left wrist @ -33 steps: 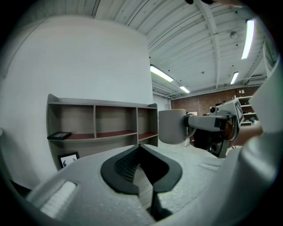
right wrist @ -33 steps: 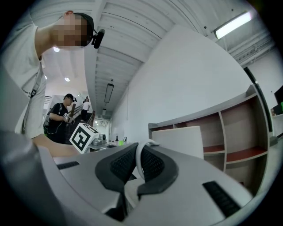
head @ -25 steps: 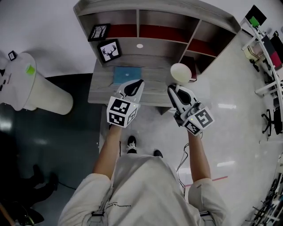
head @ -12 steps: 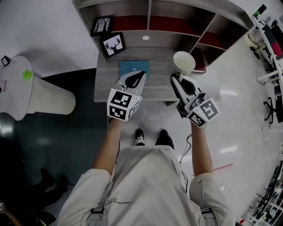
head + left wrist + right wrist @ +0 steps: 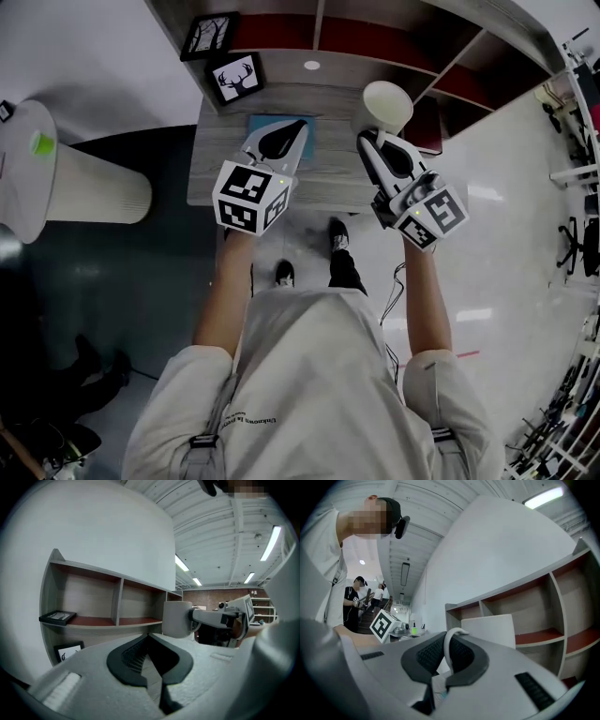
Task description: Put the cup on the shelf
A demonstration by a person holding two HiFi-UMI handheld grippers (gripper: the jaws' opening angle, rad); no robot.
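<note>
"Where's the cup just now?"

"Up at the person's one o'clock. The white cup [image 5: 386, 105] is held upright, mouth up, over the far right end of the wooden desk [image 5: 211, 178], right in front of the shelf [image 5: 441, 70]. From the left gripper view it sits about level with the red-lined board, but it isn't resting on it."

"And what has hold of it?"

"The right gripper [image 5: 372, 142]. Its jaws are closed on the cup's handle [image 5: 449, 648], and the thin white loop is pinched between the dark pads, with the cup body just beyond the tips."

"The other one?"

"The left gripper [image 5: 298, 124] is at about eleven o'clock, over a blue mat [image 5: 264, 123] lying on the desk. Its jaws are drawn together at the tips with nothing between them."

"Anything else around?"

"A framed deer picture [image 5: 234, 78] stands at the back of the desk, further round towards eleven. A second frame [image 5: 210, 35] is on the shelf board behind it. Off at nine o'clock there's a white round stand [image 5: 89, 192] on the dark floor."
</note>
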